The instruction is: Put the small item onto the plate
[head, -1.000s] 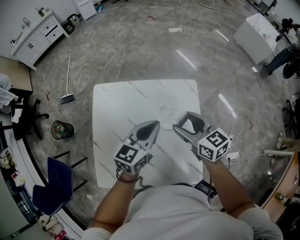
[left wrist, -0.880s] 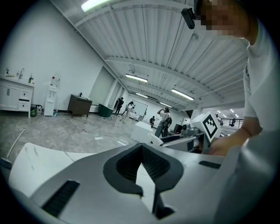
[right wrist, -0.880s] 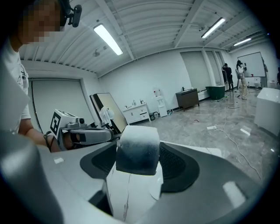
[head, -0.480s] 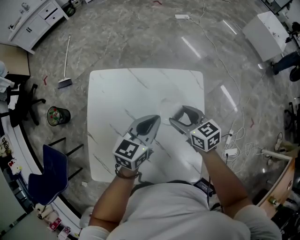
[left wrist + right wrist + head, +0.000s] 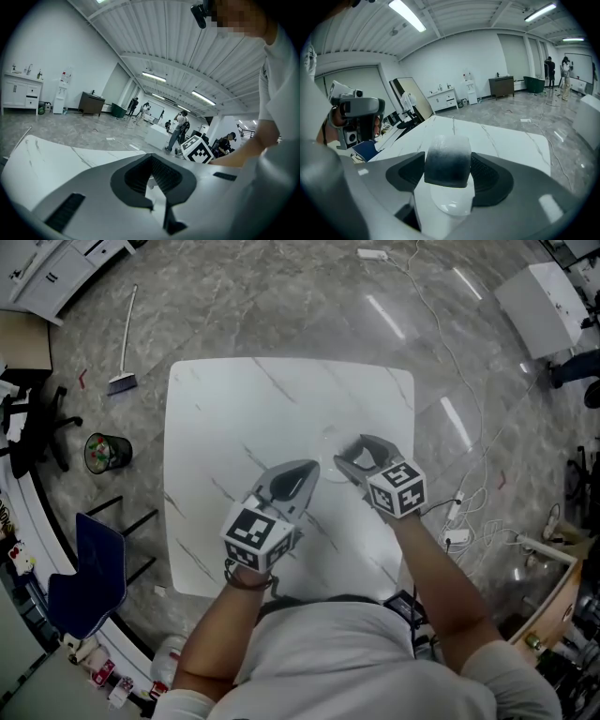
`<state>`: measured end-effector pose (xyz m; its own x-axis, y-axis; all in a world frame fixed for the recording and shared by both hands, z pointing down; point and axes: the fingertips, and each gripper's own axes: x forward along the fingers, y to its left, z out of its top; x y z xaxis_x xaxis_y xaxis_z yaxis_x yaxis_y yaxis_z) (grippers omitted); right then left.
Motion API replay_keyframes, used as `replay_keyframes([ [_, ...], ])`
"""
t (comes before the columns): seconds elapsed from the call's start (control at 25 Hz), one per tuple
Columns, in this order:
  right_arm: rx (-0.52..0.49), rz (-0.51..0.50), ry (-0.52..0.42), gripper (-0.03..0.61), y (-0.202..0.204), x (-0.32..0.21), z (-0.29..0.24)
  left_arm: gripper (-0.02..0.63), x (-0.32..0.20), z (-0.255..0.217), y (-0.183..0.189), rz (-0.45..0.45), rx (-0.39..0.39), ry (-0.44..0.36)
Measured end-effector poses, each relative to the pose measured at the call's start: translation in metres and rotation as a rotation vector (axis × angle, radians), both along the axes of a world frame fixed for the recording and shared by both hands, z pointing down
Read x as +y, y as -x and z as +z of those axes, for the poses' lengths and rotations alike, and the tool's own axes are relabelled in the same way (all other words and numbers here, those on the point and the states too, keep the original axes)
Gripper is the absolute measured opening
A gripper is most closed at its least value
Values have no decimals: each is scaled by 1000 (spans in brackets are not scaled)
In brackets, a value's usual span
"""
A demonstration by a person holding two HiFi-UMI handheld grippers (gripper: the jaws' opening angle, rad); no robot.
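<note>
small item (image 5: pixel 446 161): clamped in the right gripper and carried above the table (image 5: pixel 216 427), not resting on it.
right gripper (image 5: pixel 359 454): jaws closed on the item's dark band, over the table's middle, toward its right edge.
left gripper (image 5: pixel 307 474): jaws drawn together with nothing between them, over the table's middle, toward its near edge.
plate: cannot be picked out on the white table.
step: probably the carry.
doing it well: find the plate's rim first, lower level until the base bears, then release. Keep the left gripper clear.
</note>
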<state>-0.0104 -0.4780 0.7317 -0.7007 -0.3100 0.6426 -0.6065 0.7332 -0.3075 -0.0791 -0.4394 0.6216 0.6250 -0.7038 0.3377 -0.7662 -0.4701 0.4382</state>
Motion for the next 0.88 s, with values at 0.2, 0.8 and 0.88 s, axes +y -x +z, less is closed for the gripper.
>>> replay_keyframes([
  [0.2, 72, -36, 9, 296, 4, 0, 35, 6, -4, 14, 3, -17, 21, 21],
  [0.8, 274, -133, -3, 296, 5, 7, 98, 6, 3, 57, 7, -16, 42, 79],
  [0.88, 303, -151, -11, 296, 6, 9, 102, 6, 5, 57, 8, -18, 42, 80],
])
